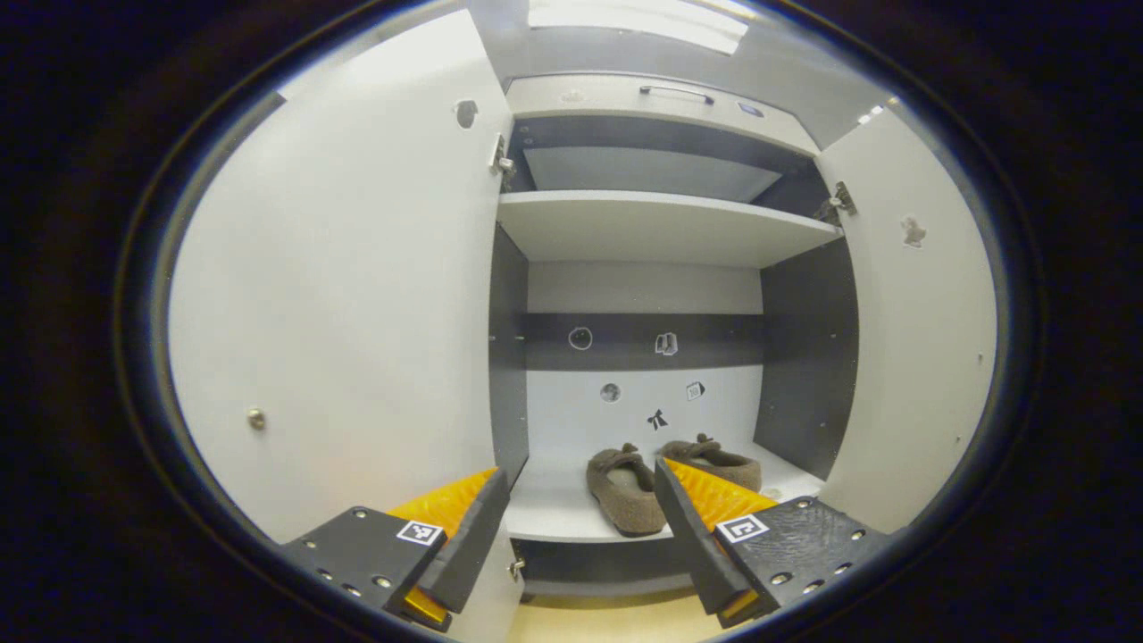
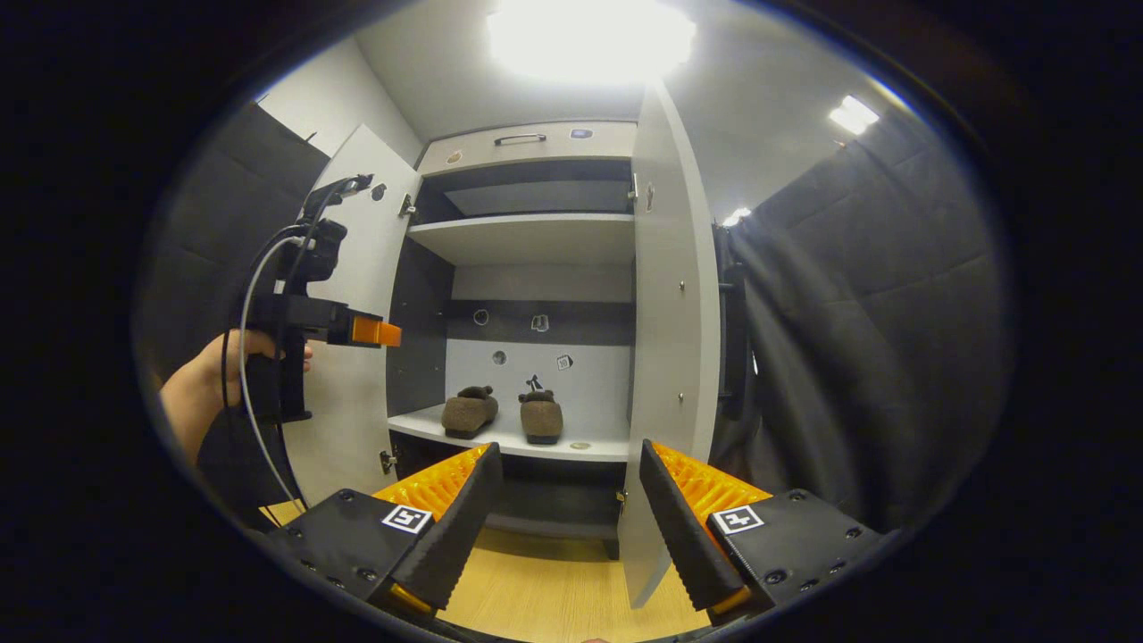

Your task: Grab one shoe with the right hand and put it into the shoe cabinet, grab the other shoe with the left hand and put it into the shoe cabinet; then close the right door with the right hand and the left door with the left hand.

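Observation:
Two brown fuzzy shoes, one (image 1: 625, 496) and the other (image 1: 728, 463), stand side by side on the lower shelf (image 1: 558, 513) of the open shoe cabinet. My left gripper (image 1: 579, 473) hovers open in front of that shelf, holding nothing, close to the open left door (image 1: 357, 295). The right door (image 1: 920, 339) stands open too. In the right gripper view both shoes (image 2: 470, 411) (image 2: 541, 416) sit on the shelf (image 2: 500, 444). My right gripper (image 2: 568, 451) is open and empty, farther back, facing the right door's edge (image 2: 670, 357). A hand holds the left gripper (image 2: 379, 332) before the left door (image 2: 384, 259).
An upper shelf (image 1: 661, 228) and a top drawer with a handle (image 2: 520, 138) sit above the shoes. Small stickers dot the back wall (image 1: 625, 393). Wooden floor (image 2: 554, 580) lies below the cabinet. A black curtain (image 2: 848, 339) hangs right of the right door.

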Demonstrator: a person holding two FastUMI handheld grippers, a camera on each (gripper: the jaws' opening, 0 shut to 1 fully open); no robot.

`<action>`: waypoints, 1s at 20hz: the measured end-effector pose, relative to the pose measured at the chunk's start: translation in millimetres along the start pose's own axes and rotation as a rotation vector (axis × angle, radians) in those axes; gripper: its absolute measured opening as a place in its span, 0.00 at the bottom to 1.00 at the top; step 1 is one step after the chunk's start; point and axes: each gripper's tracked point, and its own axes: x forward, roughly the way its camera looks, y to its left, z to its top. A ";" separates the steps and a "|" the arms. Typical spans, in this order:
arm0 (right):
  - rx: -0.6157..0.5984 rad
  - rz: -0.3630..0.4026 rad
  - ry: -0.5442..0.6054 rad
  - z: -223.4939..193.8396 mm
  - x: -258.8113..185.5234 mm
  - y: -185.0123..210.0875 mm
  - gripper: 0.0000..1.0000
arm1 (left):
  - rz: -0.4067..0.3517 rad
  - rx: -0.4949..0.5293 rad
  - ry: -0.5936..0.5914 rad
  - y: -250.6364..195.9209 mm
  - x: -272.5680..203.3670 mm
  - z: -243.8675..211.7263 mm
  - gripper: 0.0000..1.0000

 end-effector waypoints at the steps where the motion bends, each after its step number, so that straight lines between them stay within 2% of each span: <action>1: -0.006 0.005 -0.006 3.0 1.6 0.9 0.98 | 0.003 0.002 -0.005 4.1 -11.1 1.1 1.00; 4: -0.009 0.013 -0.018 9.3 5.1 4.5 0.97 | 0.000 -0.006 -0.014 12.2 -41.4 -0.4 1.00; 5: -0.003 0.016 -0.024 12.7 6.5 5.9 0.98 | 0.003 -0.008 -0.015 16.1 -49.7 -2.3 0.94; 6: 0.003 0.022 -0.029 15.8 7.6 8.0 0.97 | 0.004 -0.009 -0.015 18.7 -59.3 -5.1 1.00; 15: -0.002 0.044 -0.068 33.2 2.7 15.6 0.97 | 0.008 0.012 0.002 29.9 -127.8 -45.7 1.00; 16: -0.001 0.048 -0.069 33.8 2.1 17.1 0.97 | 0.014 0.017 0.008 31.9 -136.1 -51.0 0.95; 20: 0.011 0.058 -0.075 37.4 -4.7 18.9 0.97 | 0.018 0.025 0.006 39.4 -159.6 -58.8 0.95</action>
